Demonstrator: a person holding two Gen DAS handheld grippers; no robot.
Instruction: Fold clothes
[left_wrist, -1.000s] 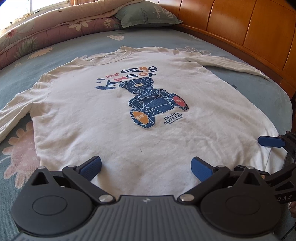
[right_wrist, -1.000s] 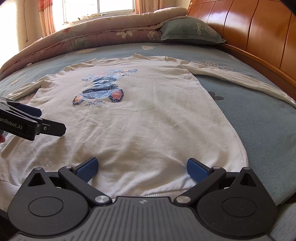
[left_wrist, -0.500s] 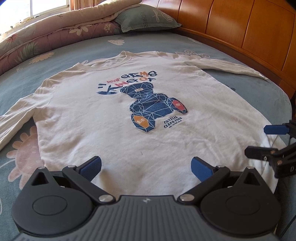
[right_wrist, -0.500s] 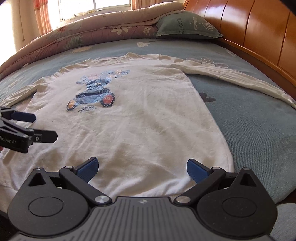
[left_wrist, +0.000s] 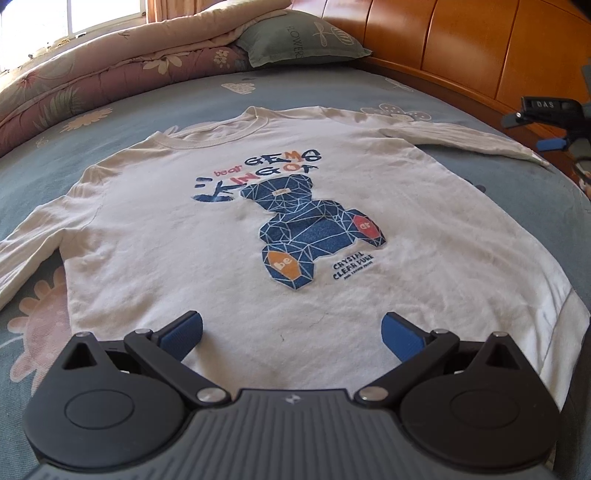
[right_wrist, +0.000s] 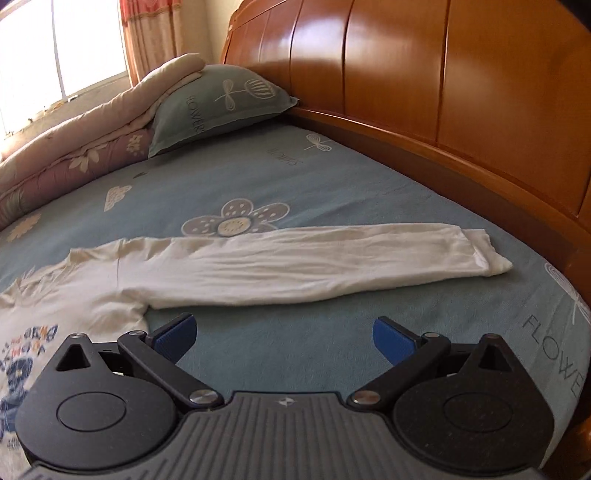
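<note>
A white long-sleeved shirt (left_wrist: 207, 236) with a blue bear print lies flat and face up on the bed, both sleeves spread out. My left gripper (left_wrist: 291, 330) hovers open over the shirt's bottom hem, holding nothing. My right gripper (right_wrist: 282, 338) is open and empty above the bedsheet, just short of the right sleeve (right_wrist: 314, 266), whose cuff (right_wrist: 487, 254) points toward the headboard. In the left wrist view the right gripper (left_wrist: 543, 127) shows at the far right edge, beyond that sleeve's cuff.
A wooden headboard (right_wrist: 424, 96) runs along the right side, close to the cuff. A green pillow (right_wrist: 218, 103) and a rolled floral quilt (left_wrist: 110, 81) lie at the far end. The blue flowered sheet (right_wrist: 332, 177) surrounds the shirt.
My right gripper has swung away from the shirt's hem to the right sleeve and now faces the headboard. My left gripper has drawn back slightly and stays open over the hem.
</note>
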